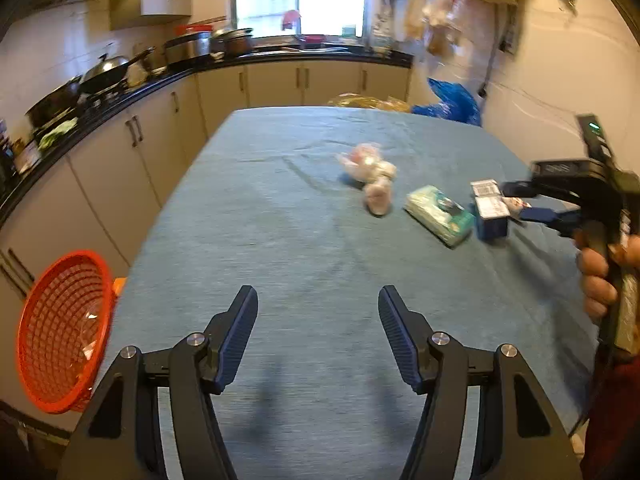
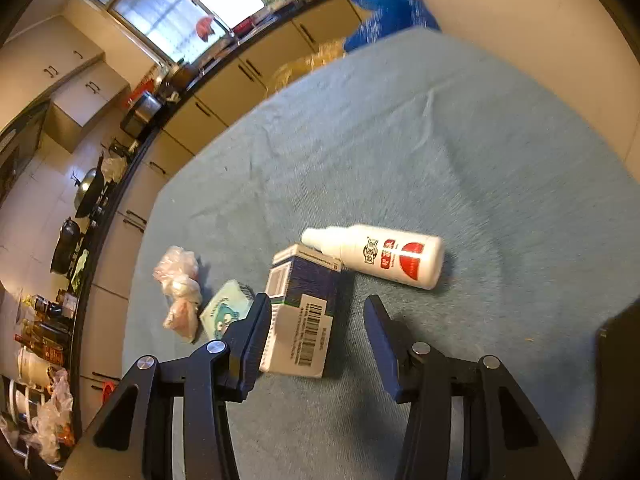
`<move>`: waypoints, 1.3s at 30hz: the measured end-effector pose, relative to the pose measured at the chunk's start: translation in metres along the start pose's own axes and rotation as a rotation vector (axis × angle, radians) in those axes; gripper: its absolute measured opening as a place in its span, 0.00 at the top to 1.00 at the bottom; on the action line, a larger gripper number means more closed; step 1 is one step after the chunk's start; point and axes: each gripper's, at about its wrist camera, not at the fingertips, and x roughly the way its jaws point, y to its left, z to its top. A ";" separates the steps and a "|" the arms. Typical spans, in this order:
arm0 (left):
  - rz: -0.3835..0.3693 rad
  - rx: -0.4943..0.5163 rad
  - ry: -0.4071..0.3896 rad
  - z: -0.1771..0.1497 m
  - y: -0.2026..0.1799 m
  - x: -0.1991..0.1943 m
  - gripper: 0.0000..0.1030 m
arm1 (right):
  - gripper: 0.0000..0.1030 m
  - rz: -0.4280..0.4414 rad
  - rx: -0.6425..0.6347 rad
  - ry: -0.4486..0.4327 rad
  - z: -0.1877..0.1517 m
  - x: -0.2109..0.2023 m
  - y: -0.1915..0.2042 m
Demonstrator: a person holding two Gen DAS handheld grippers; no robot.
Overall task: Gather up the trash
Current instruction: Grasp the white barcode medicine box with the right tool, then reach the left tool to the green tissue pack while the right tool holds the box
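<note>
Trash spread on the blue-cloth table, both claws empty

Claws first: the left claw (image 1: 318,300) hangs over bare teal-blue cloth on the table (image 1: 280,220), its jaws apart with nothing between them. The right claw (image 2: 316,312) also stands apart and grips nothing; its left pad sits just in front of the blue and white cardboard carton (image 2: 300,312), which lies on its side with its long axis running away from the camera and its barcode face up. Just beyond the carton lies the white plastic spray bottle with a red label (image 2: 384,256), flat on the cloth, long axis across the right wrist view, nozzle pointing left and touching the carton's far end. Left of the carton rests the pale green tissue pack (image 2: 224,312), flat, and beside that the crumpled pink and white plastic bag (image 2: 180,292). At the table's left edge, the red plastic mesh basket (image 1: 60,332) is tilted, with some clear plastic wrap inside it.
</note>
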 end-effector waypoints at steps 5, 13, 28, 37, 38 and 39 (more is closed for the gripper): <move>-0.012 0.024 0.015 0.001 -0.012 0.006 0.40 | 0.49 0.015 -0.013 0.046 0.003 0.020 0.008; -0.011 0.007 0.030 0.000 -0.006 0.012 0.40 | 0.64 0.035 -0.102 0.101 -0.006 0.042 0.025; -0.018 -0.031 0.088 0.030 -0.003 0.029 0.29 | 0.64 0.244 -0.240 -0.028 -0.019 0.017 0.051; 0.002 0.113 0.144 0.068 -0.063 0.085 0.21 | 0.64 0.242 -0.139 -0.079 -0.007 0.007 0.029; 0.012 0.116 0.155 0.070 -0.065 0.091 0.21 | 0.64 0.245 -0.130 -0.079 -0.007 0.006 0.029; 0.020 0.119 0.171 0.072 -0.068 0.100 0.21 | 0.64 0.244 -0.120 -0.077 -0.007 0.007 0.028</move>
